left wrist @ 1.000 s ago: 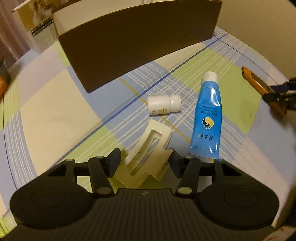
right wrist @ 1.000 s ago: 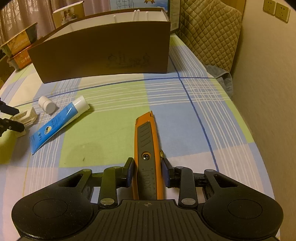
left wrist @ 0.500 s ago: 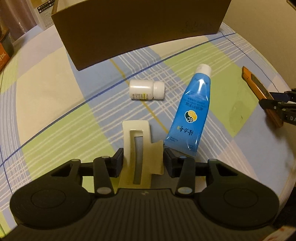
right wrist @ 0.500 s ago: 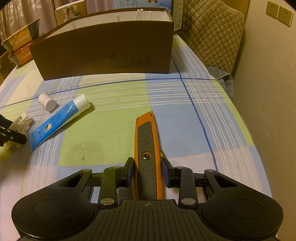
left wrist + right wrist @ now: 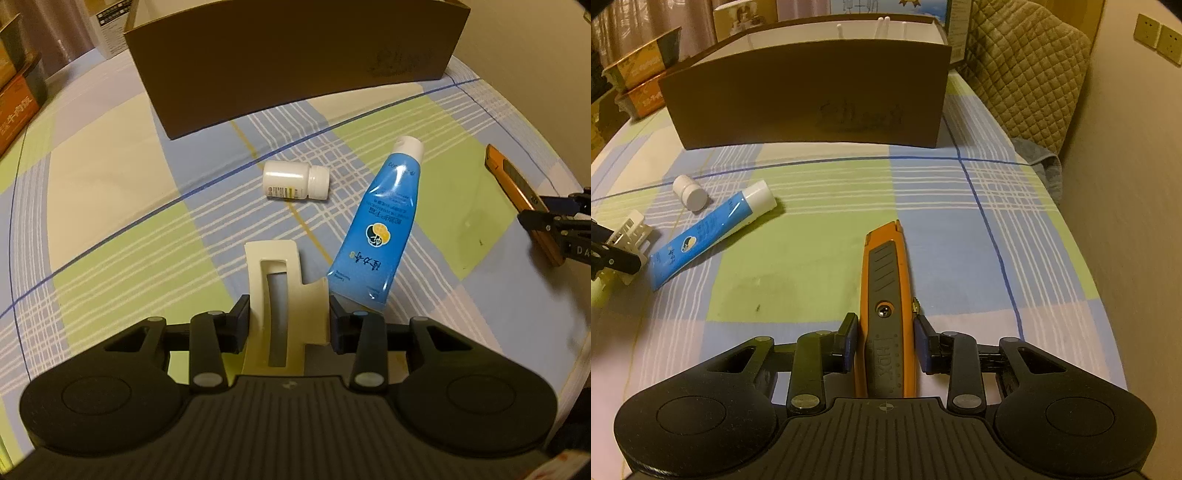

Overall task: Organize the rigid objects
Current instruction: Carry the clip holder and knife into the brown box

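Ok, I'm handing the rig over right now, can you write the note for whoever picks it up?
Left gripper: jaws have just been closing, now shut on the cream plastic clip, which is on the checked cloth.
Right gripper: shut on the orange utility knife, lying flat on the cloth.
Loose on the cloth: white pill bottle on its side, blue tube beside it, its crimped end near the clip.
Brown cardboard box stands behind them.
Done: both items gripped, neither visibly lifted.
Left: probably carry both to the box, then bottle and tube.
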Tool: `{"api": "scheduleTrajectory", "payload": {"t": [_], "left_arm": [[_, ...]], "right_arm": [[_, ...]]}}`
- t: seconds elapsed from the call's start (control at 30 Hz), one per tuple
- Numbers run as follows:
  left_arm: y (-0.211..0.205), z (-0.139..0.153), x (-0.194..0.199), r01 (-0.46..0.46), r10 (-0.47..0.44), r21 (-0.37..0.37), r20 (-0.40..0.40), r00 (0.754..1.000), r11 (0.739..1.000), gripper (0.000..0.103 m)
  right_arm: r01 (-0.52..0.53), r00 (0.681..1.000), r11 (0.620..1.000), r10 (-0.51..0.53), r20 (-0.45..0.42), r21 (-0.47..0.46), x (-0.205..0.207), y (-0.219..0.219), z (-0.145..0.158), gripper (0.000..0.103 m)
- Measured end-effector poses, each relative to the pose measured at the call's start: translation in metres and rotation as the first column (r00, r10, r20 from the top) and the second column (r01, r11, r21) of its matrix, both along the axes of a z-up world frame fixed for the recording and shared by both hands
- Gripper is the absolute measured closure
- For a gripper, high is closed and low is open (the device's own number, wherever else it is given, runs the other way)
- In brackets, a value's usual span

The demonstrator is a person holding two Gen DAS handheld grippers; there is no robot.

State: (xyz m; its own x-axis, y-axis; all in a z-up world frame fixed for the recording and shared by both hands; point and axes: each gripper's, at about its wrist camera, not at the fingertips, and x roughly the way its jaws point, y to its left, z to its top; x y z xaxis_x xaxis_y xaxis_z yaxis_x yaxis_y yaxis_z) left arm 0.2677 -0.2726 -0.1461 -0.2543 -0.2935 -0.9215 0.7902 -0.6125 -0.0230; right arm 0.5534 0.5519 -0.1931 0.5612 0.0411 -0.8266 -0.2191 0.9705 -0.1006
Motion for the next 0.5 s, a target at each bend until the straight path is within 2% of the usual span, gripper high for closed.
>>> {"api": "scheduleTrajectory", "payload": {"t": [0.1,0.23,0.4,0.5], "left_arm": [[0.004,0.006,0.003,-0.022,0.022,-0.003,-0.019,1.000,1.000,0.067],[0.007,0.015,0.009,-0.054,0.053,-0.011,-0.045,0.998,0.998,0.067],[0.005,0.028,0.012,-0.082,0.080,-0.032,-0.072,0.994,0.996,0.067],[0.001,0.033,0.011,-0.092,0.088,-0.041,-0.082,0.993,0.995,0.067]], "right_arm": [[-0.004,1.000,1.000,0.004,-0.012,0.022,0.001,-0.005,0.001,0.074],[0.042,0.998,0.991,-0.037,-0.044,0.126,0.006,-0.016,0.009,0.075],[0.100,0.993,0.959,-0.077,-0.094,0.265,0.019,-0.027,0.024,0.075],[0.103,0.991,0.956,-0.074,-0.115,0.275,0.027,-0.024,0.026,0.075]]}}
